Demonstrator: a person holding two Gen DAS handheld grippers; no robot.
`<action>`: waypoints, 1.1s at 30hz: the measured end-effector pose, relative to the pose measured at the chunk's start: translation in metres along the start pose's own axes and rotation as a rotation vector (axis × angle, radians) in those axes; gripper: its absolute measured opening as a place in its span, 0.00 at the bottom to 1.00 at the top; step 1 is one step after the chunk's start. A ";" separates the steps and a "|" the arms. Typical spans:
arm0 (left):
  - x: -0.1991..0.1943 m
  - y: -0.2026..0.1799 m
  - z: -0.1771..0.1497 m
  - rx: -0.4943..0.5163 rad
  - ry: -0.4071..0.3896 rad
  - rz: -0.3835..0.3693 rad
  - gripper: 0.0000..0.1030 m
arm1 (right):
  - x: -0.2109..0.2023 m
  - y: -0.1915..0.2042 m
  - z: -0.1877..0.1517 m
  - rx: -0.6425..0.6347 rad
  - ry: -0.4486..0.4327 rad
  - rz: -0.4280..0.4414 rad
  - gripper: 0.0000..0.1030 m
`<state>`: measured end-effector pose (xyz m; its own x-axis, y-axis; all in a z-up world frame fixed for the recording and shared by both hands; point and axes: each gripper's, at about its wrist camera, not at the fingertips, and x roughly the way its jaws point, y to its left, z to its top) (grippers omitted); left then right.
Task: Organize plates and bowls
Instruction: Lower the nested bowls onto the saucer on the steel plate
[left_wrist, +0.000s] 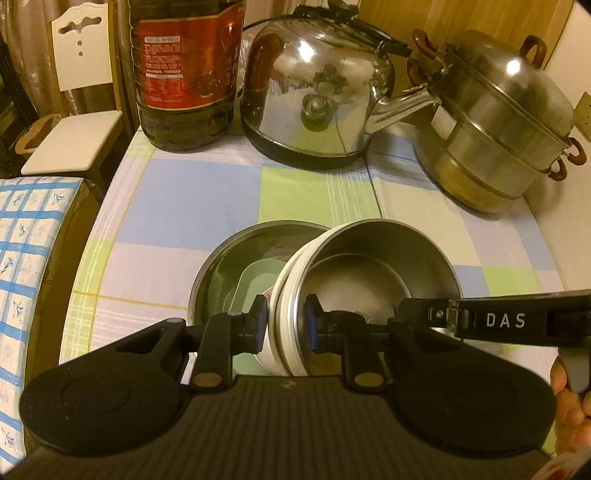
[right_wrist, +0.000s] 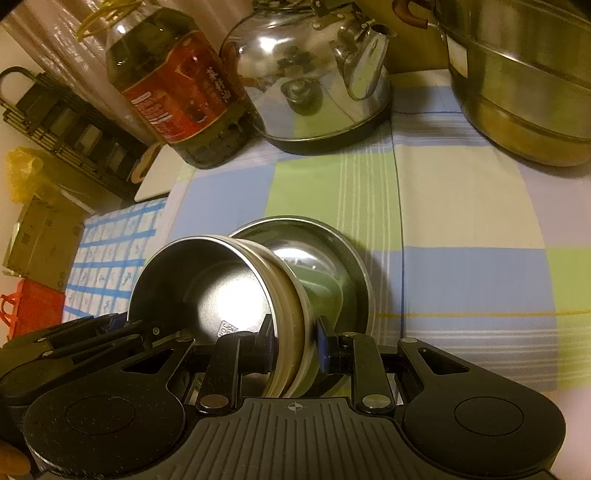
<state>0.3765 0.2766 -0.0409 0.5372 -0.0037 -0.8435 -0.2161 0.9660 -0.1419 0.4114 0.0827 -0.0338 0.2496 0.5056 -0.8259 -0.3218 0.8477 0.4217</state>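
Both claws clamped on tilted steel bowl rim, left claw, right claw

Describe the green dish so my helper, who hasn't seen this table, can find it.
On the checked tablecloth, in front of the kettle, sits a wide steel basin. The pale green dish lies inside it: the only coloured, square-cornered piece, beside the round white-sided steel bowl.

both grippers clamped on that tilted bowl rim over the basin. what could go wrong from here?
1. The left hand-held gripper and right hand-held gripper each pinch only the thin rim of the tilted white-sided steel bowl; it could pivot or slip.
2. If dropped, it may hit the pale green square dish inside the wide steel basin.
3. Two grippers on one bowl could pull against each other.
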 end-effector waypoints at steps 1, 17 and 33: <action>0.003 0.000 0.002 0.003 0.007 0.001 0.18 | 0.004 -0.002 0.003 0.008 0.009 0.000 0.22; 0.035 0.020 0.010 -0.030 0.083 0.034 0.18 | 0.044 -0.004 0.017 0.042 0.112 0.009 0.22; 0.050 0.025 0.006 -0.036 0.109 0.026 0.18 | 0.059 -0.007 0.017 0.060 0.131 -0.004 0.22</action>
<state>0.4028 0.3025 -0.0841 0.4400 -0.0090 -0.8980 -0.2589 0.9562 -0.1365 0.4441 0.1096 -0.0792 0.1285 0.4803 -0.8676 -0.2650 0.8597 0.4367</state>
